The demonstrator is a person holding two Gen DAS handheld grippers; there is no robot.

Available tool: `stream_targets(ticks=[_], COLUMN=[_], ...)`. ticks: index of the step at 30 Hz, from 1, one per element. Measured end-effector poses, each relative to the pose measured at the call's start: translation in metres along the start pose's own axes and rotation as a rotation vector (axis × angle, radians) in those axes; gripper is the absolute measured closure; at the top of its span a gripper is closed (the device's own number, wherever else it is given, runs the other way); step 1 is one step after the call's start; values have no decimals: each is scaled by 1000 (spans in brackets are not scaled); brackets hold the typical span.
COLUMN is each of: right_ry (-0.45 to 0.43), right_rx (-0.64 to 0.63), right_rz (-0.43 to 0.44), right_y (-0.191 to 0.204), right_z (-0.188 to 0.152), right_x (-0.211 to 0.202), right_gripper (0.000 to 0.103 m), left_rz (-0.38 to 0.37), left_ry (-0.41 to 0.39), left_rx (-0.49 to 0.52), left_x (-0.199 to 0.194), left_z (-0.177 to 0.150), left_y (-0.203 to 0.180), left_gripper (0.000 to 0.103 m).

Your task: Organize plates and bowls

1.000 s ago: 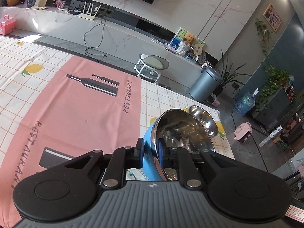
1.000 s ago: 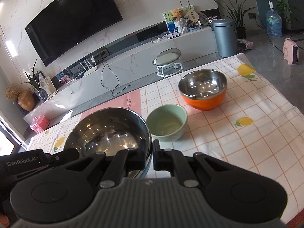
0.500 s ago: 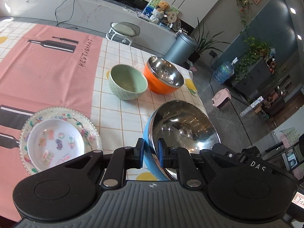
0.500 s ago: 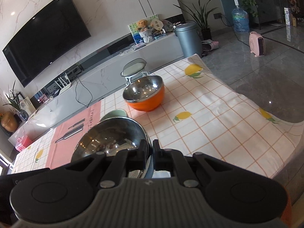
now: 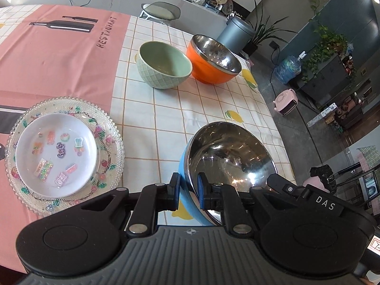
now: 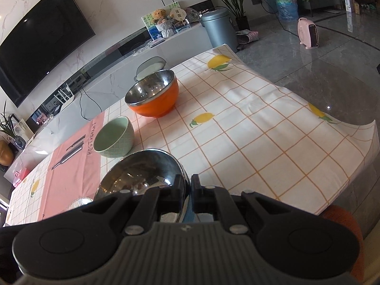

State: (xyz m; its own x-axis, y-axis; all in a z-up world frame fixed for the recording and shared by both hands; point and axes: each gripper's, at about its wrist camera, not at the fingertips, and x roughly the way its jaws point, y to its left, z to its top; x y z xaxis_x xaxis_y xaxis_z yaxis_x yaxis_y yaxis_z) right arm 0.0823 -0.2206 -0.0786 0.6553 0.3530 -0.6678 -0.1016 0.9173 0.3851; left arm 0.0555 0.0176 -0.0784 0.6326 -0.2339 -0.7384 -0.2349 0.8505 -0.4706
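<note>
The fingers [image 5: 175, 191] of both grippers pinch the blue bowl [image 5: 228, 163] by its rim, one each side, so it stays level; orange bowl [image 5: 213, 59] waits at twelve o'clock.

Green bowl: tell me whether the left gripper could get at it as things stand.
Probably not yet. The left gripper is shut on the rim of the blue bowl, so its jaws are occupied. The cloth between it and the green bowl looks bare, so the path is free once it lets go.
</note>
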Motion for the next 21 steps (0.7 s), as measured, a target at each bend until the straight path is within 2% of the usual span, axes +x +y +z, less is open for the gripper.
stream_targets(ticks=[21], right_ry=[33], right_rx=[-12], right_rz=[-17], right_y=[0], right_z=[-6], right_x=[14], right_gripper=[99], left_rz=[31], left_ry=[14], left_rx=[39], left_x=[2], left_z=[-2], left_y=[-1], left_gripper=[86])
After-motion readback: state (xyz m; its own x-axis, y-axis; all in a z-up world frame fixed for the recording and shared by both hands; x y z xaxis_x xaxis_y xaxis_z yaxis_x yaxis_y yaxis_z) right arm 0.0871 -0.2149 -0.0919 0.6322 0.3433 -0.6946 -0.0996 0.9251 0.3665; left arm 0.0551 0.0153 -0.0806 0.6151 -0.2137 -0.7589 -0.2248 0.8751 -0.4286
